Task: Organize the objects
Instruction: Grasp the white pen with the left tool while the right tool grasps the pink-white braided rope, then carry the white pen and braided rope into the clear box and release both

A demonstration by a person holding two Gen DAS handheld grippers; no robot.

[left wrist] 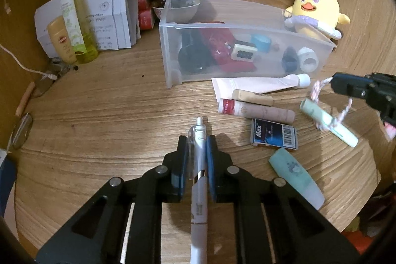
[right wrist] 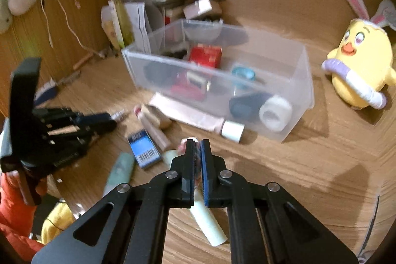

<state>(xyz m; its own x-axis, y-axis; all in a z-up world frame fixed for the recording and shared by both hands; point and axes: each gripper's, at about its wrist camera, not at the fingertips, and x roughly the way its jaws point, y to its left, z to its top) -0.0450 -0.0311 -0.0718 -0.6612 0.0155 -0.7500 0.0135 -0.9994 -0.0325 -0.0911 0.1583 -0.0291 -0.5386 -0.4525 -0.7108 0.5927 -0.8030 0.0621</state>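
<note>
My left gripper (left wrist: 196,140) is shut on a white and silver pen (left wrist: 199,165), held above the wooden table; it also shows in the right wrist view (right wrist: 109,119). My right gripper (right wrist: 197,144) is shut on the pink-white cord (left wrist: 319,87) of a pale green tube (left wrist: 329,123), which hangs below it (right wrist: 208,222). A clear plastic bin (left wrist: 247,27) holding several small items stands beyond both grippers (right wrist: 300,81).
Loose on the table before the bin: a white tube (left wrist: 259,84), a beige clip (left wrist: 252,97), a pinkish tube (left wrist: 257,110), a blue Max box (left wrist: 273,134), a mint tube (left wrist: 295,176). A yellow chick plush (left wrist: 316,14) sits right; bottles (left wrist: 71,14) and papers (left wrist: 109,14) left.
</note>
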